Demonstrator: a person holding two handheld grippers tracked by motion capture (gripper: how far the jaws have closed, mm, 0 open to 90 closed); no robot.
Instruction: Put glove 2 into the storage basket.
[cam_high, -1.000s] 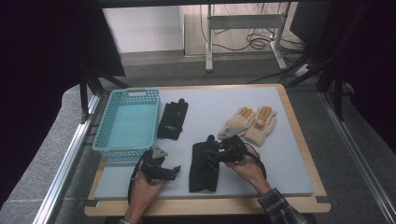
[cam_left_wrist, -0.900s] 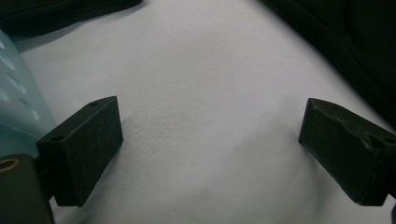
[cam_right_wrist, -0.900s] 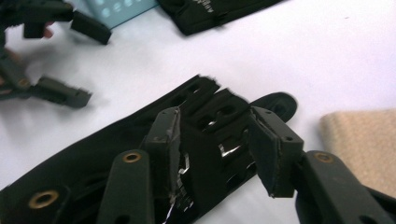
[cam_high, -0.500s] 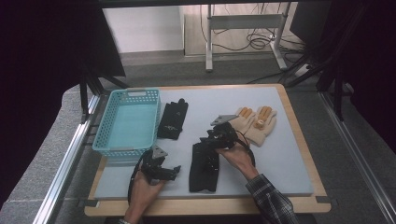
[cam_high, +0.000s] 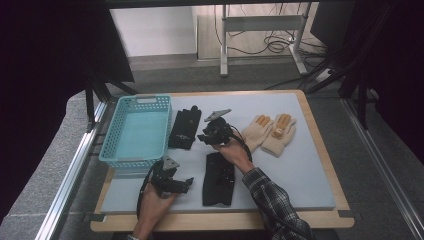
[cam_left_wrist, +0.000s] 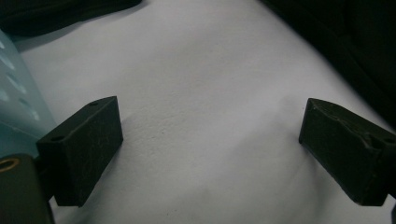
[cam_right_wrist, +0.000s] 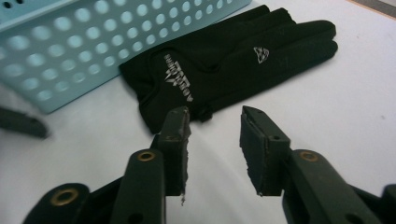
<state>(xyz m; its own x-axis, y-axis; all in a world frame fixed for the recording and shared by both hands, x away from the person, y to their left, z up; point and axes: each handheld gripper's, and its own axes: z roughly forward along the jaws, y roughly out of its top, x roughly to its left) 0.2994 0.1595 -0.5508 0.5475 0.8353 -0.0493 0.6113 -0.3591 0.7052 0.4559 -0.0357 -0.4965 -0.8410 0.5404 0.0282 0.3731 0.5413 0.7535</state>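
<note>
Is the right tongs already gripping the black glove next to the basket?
No, in the right gripper view the right tongs stand open with bare mat between them, the black glove lying just beyond their tips.

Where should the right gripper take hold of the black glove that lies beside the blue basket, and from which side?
Probably at the cuff edge of the black glove, the end nearest the right gripper. The glove lies flat on the mat, so come down from above at the cuff and pinch its thin edge; the glove's own fingers point away from the gripper.

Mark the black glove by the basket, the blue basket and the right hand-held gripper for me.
black glove (cam_right_wrist: 219, 65), right gripper view, on its palm area.
blue basket (cam_high: 134, 161), high view, on its near rim.
right hand-held gripper (cam_right_wrist: 215, 135), right gripper view, midway between its fingertips.
</note>
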